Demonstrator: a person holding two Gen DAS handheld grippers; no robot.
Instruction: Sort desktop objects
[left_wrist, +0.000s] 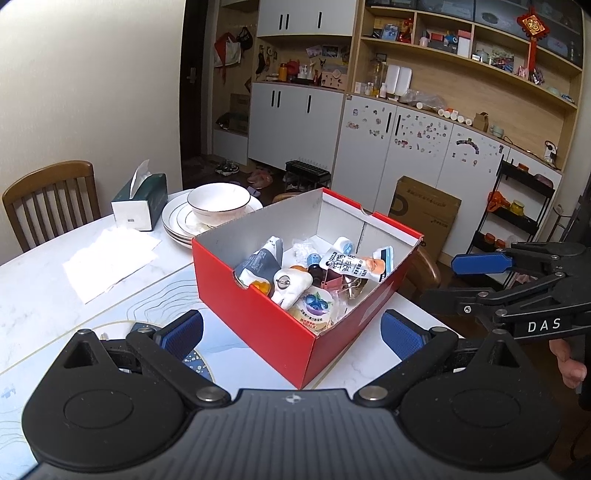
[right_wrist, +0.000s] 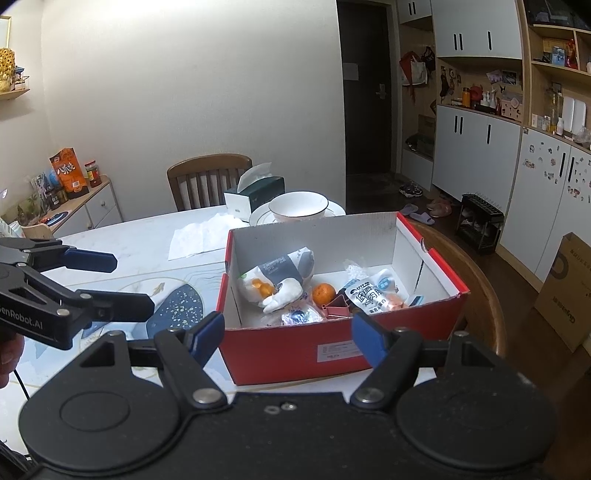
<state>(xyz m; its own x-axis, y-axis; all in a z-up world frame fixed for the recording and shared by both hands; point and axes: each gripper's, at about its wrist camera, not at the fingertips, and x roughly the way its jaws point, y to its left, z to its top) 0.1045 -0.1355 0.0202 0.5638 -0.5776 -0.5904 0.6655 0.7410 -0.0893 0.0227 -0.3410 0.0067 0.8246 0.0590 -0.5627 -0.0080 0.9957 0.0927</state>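
A red shoe box (left_wrist: 258, 314) (right_wrist: 295, 350) stands on the marble table. It holds several small items: a grey-white snack bag (left_wrist: 258, 262) (right_wrist: 280, 267), a white plush toy (left_wrist: 290, 286) (right_wrist: 284, 293), a tangerine (right_wrist: 324, 292), a pink binder clip (left_wrist: 334, 277) (right_wrist: 336, 309), a blueberry cup (left_wrist: 316, 304) and a white pouch (left_wrist: 351, 264) (right_wrist: 373, 291). My left gripper (left_wrist: 291, 332) is open and empty just before the box's near corner. My right gripper (right_wrist: 288, 336) is open and empty at the box's near side. Each gripper shows in the other's view, the right (left_wrist: 465, 284) and the left (right_wrist: 118, 280).
A bowl (left_wrist: 218, 201) (right_wrist: 298, 206) sits on stacked plates (left_wrist: 177, 221) behind the box. A green tissue box (left_wrist: 142, 201) (right_wrist: 258, 194) and loose tissues (left_wrist: 110, 258) (right_wrist: 199, 236) lie to the left. A wooden chair (left_wrist: 51, 199) (right_wrist: 207, 177) stands at the far edge.
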